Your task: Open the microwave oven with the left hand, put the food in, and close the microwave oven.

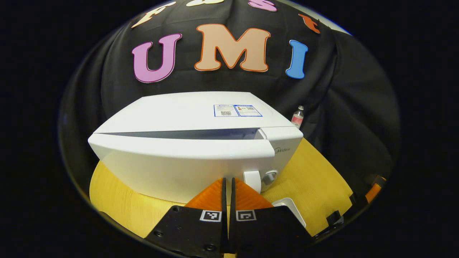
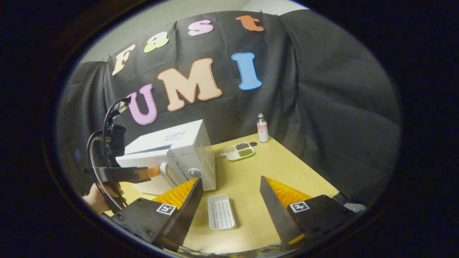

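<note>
Left gripper [image 1: 228,186]: bottom centre of the left gripper view, fingers pinched together with just a sliver between them and nothing in there. Tips sit right in front of the microwave door's lower edge; can't tell if they touch it.
Left gripper from afar [image 2: 150,173]: left side of the right gripper view, a hand [image 2: 96,199] holding it from below, cables looping up above it, tips at the door front.
Right gripper [image 2: 229,200]: bottom of the right gripper view, fingers spread wide, holding nothing, hovering above the table.
White tray [image 2: 221,211]: lies flat on the table, seen between the right gripper's spread fingers, lower centre of that frame. Looks empty, ribbed bottom.
Microwave oven [image 1: 193,143]: white, middle of the left gripper view. Door looks slightly ajar, a dark gap runs along its top edge. Knob [image 1: 269,176] at its lower right.
Food dish [image 2: 239,151]: divided plate with darker and green stuff, centre of the right gripper view, on the table just right of the microwave, not inside it.
Bottle [image 2: 262,128]: small, upright, just past the dish near the table's far edge.
Table [image 2: 287,168]: yellow wood top.
</note>
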`<act>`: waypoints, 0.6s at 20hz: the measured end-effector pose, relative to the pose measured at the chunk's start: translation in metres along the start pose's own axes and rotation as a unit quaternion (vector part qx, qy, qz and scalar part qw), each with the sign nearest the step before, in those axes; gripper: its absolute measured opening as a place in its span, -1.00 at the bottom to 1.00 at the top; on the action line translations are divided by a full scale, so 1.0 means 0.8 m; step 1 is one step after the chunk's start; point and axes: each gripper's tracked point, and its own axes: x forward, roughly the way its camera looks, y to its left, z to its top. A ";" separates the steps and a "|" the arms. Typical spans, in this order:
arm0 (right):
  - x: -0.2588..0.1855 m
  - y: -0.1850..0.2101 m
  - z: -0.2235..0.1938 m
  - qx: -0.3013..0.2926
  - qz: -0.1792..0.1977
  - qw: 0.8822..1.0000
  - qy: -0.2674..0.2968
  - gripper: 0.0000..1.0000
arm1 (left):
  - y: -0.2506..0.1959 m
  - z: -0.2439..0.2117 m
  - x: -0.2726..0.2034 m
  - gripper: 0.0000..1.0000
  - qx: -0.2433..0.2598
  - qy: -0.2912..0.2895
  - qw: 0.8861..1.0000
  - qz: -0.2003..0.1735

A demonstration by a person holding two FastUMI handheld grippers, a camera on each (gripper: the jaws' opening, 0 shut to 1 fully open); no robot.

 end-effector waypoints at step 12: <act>0.022 -0.006 0.006 -0.008 -0.004 1.000 -0.005 0.83 | 0.005 -0.011 0.022 -0.99 -0.049 0.016 0.999 0.003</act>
